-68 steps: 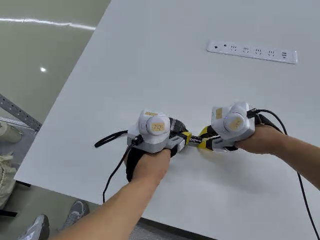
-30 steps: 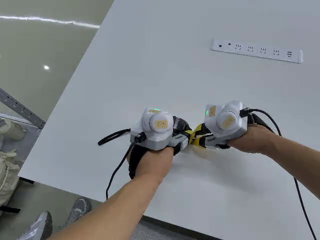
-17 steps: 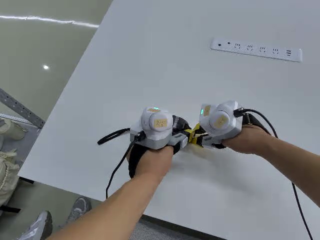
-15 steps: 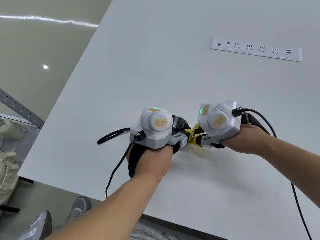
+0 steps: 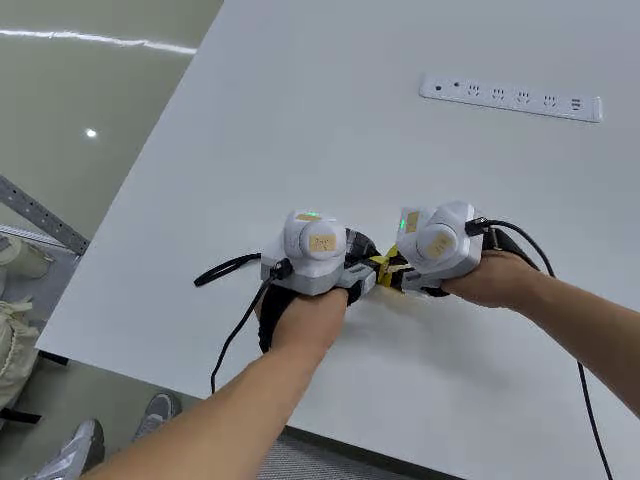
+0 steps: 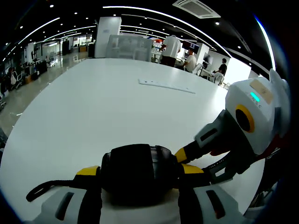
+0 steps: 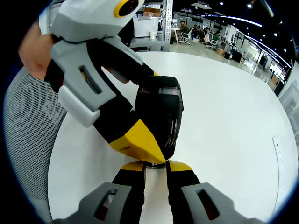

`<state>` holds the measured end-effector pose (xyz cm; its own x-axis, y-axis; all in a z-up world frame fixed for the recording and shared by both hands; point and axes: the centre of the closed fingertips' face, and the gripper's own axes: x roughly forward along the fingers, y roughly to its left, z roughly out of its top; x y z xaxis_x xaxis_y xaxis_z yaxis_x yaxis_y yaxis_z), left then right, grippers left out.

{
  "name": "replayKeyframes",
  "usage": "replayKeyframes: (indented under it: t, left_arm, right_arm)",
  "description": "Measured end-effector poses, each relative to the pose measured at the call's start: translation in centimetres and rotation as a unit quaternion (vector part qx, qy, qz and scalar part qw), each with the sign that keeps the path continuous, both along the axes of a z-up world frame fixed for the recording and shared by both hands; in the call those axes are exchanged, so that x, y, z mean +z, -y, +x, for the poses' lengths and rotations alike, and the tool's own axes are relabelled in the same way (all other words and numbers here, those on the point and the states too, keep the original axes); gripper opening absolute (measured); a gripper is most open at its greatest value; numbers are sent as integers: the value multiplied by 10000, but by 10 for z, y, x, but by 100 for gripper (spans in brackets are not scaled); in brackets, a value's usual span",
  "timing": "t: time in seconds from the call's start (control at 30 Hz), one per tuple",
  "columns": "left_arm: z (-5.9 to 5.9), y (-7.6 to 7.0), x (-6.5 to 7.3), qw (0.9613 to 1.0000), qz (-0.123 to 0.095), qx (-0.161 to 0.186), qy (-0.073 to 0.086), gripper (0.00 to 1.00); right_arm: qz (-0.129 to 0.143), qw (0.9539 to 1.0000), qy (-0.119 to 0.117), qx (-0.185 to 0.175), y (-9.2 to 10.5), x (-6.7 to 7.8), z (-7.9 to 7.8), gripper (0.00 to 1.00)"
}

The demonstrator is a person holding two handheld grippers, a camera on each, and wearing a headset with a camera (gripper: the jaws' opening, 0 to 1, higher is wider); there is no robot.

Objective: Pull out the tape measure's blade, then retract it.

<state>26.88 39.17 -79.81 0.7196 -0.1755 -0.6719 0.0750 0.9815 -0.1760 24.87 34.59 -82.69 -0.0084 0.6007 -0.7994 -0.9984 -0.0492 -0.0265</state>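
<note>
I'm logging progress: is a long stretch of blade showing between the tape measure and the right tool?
No, the right tool has its tips against the tape measure, with almost no gap between them.

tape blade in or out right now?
In, or nearly: the right hand-held gripper pinches right at the mouth of the tape measure, the case against its tips, nothing drawn out between them.

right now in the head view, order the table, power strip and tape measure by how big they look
1. table
2. power strip, though it lies farther away
3. tape measure, mostly hidden between the jaws
</note>
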Motion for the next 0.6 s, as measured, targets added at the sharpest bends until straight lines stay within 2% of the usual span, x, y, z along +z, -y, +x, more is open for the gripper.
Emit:
replayKeyframes:
  t: [0.2,0.53,0.6]
  left_arm:
    - [-2,1,5,9995,173,-220,151,62]
    - [-14,-11,12,9991,268,-295,113,65]
    - [-17,-15,14,9990,308,-295,115,64]
  right_arm:
    - [79,9998,-38,-167,2,3,2,18]
    - [265,9982,-215,-487,6,15,-1,25]
    - [287,9981,-190,-517,7,18,-3,25]
